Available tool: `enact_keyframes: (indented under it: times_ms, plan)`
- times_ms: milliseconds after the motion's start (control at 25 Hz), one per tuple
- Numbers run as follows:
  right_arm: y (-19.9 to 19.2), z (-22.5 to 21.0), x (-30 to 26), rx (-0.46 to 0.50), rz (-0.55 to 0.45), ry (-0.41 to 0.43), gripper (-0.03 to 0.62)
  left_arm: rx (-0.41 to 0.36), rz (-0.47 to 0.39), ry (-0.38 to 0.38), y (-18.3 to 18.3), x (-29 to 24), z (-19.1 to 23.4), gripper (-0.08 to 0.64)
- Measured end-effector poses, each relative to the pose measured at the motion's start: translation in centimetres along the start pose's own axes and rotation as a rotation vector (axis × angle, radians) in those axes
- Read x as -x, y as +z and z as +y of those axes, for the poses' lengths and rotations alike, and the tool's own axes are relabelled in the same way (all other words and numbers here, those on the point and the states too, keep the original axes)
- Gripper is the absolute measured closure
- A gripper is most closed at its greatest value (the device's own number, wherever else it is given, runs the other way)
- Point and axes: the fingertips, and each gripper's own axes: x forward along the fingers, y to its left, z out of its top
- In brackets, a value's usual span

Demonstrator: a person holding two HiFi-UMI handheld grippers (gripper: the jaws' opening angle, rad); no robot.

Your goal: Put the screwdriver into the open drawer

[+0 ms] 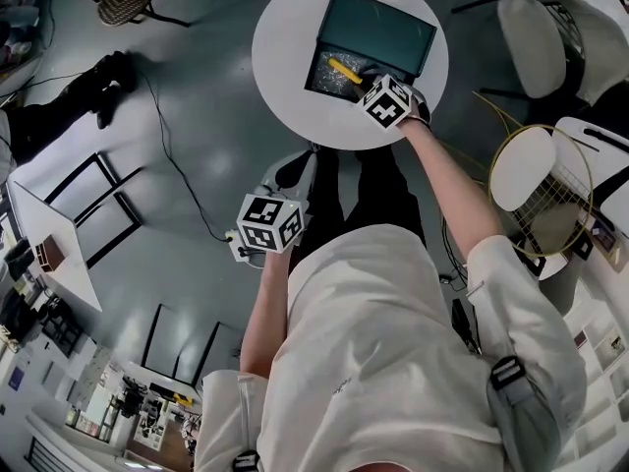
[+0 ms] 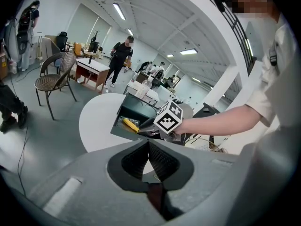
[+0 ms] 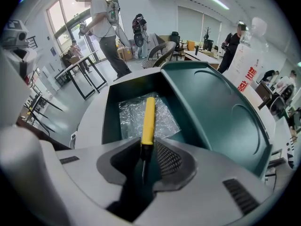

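Right claw (image 3: 149, 149): released, jaws apart over the drawer (image 3: 111, 119), pointing steeply down. Screwdriver (image 3: 148, 119) lies between them; the pads do not press on it.

Screwdriver: yellow handle, straight and smooth, with a thin dark metal shaft. The shaft end sits in the jaw gap. The handle runs away from the claw and rests inside the drawer on crinkled clear film (image 3: 164, 119).

Drawer: dark green, open, standing on the round white bench (image 1: 285, 47).

Left claw (image 2: 148, 145): clenched, nothing in it, held off the bench edge, well apart from the drawer.
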Motion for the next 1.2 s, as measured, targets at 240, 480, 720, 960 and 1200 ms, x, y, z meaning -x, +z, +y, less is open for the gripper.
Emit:
enact_keyframes:
  times_ms: [240, 480, 720, 960, 1200]
  plan:
    - [0.1, -0.2, 1.7, -0.012, -0.017, -0.031, 0.494, -0.013, -0.011, -0.008, 0.1, 0.1, 0.0, 0.548]
    - [0.8, 0.4, 4.5, -0.027, -0.044, -0.064, 0.502, -0.048, -0.026, -0.038, 0.9, 0.5, -0.3, 0.548]
    - [1.3, 1.3, 7.4, -0.054, -0.074, -0.108, 0.511, -0.100, -0.042, -0.079, 2.4, 1.0, -0.7, 0.548]
    - [1.1, 2.8, 10.6, -0.104, -0.117, -0.162, 0.525, -0.157, -0.051, -0.130, 3.4, 1.1, -1.2, 0.548]
    - [1.4, 4.4, 14.8, -0.168, -0.200, -0.235, 0.545, -0.220, -0.058, -0.201, 4.2, 1.4, -2.4, 0.548]
